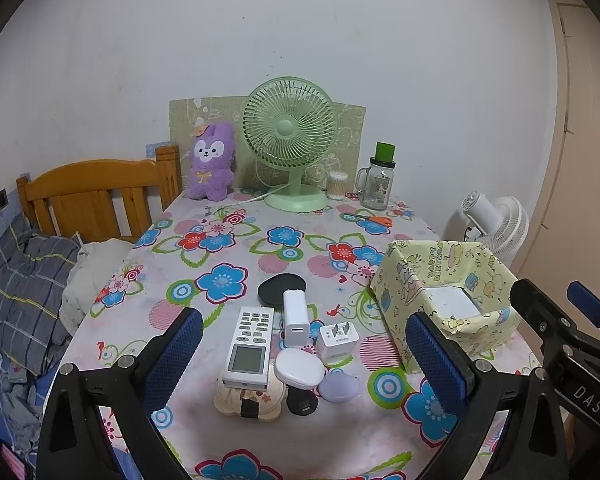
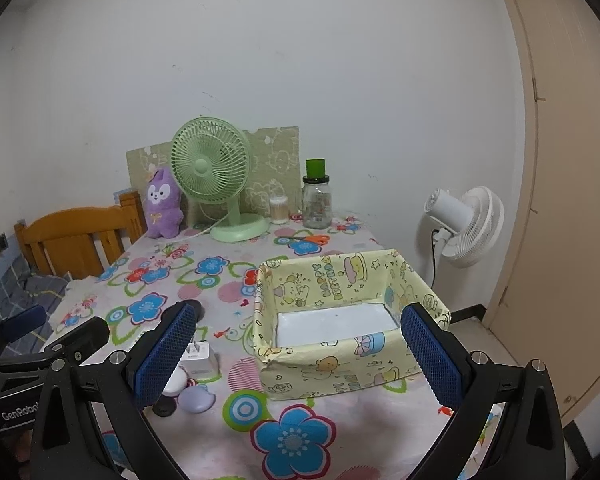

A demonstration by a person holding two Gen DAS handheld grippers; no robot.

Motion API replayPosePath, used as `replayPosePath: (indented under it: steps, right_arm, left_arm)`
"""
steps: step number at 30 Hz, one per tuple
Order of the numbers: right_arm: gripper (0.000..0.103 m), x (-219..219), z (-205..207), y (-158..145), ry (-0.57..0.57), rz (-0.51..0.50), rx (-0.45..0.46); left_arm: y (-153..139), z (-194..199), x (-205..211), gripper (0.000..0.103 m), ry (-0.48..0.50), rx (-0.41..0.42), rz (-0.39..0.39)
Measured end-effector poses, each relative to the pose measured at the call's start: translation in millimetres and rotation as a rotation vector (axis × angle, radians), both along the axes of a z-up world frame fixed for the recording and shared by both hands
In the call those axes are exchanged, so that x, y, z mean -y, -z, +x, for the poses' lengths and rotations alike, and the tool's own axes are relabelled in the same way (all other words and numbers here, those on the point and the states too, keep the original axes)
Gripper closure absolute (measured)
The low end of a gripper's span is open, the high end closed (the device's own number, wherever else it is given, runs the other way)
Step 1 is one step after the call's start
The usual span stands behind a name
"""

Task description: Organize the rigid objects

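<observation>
Left gripper (image 1: pixel 304 354) spread wide, holding nothing, hovering over the near cluster on the floral tablecloth (image 1: pixel 228 248). Right gripper (image 2: pixel 300 354) likewise wide and empty, facing the yellow paper-wrapped box (image 2: pixel 332 364) on the right side of the table; white floor bare inside.

Cluster, left of box: white remote (image 1: pixel 249 346) lying partly on a cream flower-shaped item (image 1: pixel 228 402); white power bank (image 1: pixel 296 318) leaning on black disc (image 1: pixel 274 290); white plug adapter (image 1: pixel 337 340); white oval case (image 1: pixel 299 369); lilac case (image 1: pixel 339 387); small black charger (image 1: pixel 302 402).

Far edge: green fan (image 1: pixel 290 140), purple plush (image 1: pixel 212 162), glass jar (image 1: pixel 377 184).
</observation>
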State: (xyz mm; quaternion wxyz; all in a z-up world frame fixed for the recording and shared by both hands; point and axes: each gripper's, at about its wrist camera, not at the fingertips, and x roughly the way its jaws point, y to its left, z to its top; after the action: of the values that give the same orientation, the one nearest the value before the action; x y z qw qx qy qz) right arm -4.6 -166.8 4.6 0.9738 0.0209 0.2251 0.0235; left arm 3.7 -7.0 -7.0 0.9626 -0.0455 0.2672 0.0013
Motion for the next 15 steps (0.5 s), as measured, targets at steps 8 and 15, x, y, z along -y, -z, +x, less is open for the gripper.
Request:
replayPosePath:
  steps: [8, 15]
  right_arm:
    - [0.000, -1.0, 0.4, -1.3, 0.010, -0.005, -0.002]
    - [0.000, -0.8, 0.6, -0.6, 0.006, 0.001, -0.005]
  left_arm:
    - [-0.7, 0.3, 0.5, 0.001, 0.004, -0.005, 0.006]
    - [0.0, 0.3, 0.0, 0.000, 0.003, -0.009, 0.005]
